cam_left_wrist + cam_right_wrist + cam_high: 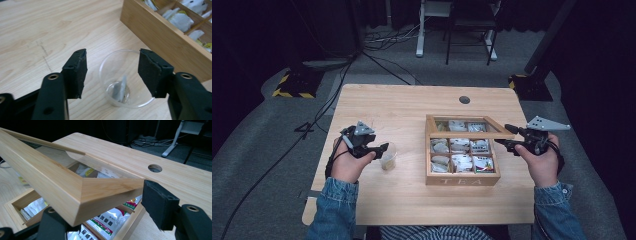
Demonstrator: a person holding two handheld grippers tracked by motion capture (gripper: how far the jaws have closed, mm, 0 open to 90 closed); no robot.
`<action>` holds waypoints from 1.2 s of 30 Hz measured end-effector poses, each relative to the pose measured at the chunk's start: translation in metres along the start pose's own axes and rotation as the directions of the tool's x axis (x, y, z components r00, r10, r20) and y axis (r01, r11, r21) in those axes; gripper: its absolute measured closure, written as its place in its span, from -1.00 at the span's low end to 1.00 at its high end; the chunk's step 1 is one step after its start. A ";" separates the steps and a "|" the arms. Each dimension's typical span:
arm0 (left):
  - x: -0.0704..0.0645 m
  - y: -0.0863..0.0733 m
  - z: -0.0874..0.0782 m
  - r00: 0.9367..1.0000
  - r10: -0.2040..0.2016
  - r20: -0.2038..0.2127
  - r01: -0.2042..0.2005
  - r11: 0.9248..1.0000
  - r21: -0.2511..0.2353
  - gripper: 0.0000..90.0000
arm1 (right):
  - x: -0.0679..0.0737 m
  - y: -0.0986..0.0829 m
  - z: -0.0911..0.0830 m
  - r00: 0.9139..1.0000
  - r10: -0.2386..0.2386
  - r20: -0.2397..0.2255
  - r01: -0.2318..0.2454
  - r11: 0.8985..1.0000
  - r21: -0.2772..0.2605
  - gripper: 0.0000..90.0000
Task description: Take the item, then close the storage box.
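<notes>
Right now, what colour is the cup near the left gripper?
The cup is clear, colourless plastic; the left gripper view shows it best.

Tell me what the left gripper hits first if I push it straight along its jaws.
Probably the clear plastic cup: the left gripper is open with its jaws either side of the rim. Beyond the cup stands the wooden tea box.

A light wooden table point(402, 107) with 1 round cable hole point(464, 99) near its far edge carries a wooden tea box point(462, 179) and, just left of it, a clear plastic cup point(388, 157).
</notes>
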State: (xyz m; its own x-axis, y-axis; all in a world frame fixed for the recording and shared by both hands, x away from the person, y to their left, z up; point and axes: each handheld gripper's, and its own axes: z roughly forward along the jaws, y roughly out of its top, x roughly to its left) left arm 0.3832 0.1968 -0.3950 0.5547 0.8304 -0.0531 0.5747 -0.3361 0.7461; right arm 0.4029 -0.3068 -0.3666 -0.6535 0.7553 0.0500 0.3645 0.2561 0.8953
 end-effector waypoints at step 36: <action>0.066 -0.057 0.040 0.984 -0.091 -0.155 0.103 0.992 0.069 -0.29 | 0.005 -0.002 -0.011 1.000 0.002 0.029 -0.005 0.997 0.075 -0.22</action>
State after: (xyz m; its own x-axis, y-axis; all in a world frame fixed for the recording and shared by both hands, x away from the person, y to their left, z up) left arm 0.4117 0.2528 -0.4676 0.4002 0.9163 -0.0174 0.6690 -0.2792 0.6888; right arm 0.3918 -0.3100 -0.3632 -0.6332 0.7730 0.0394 0.4159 0.2969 0.8596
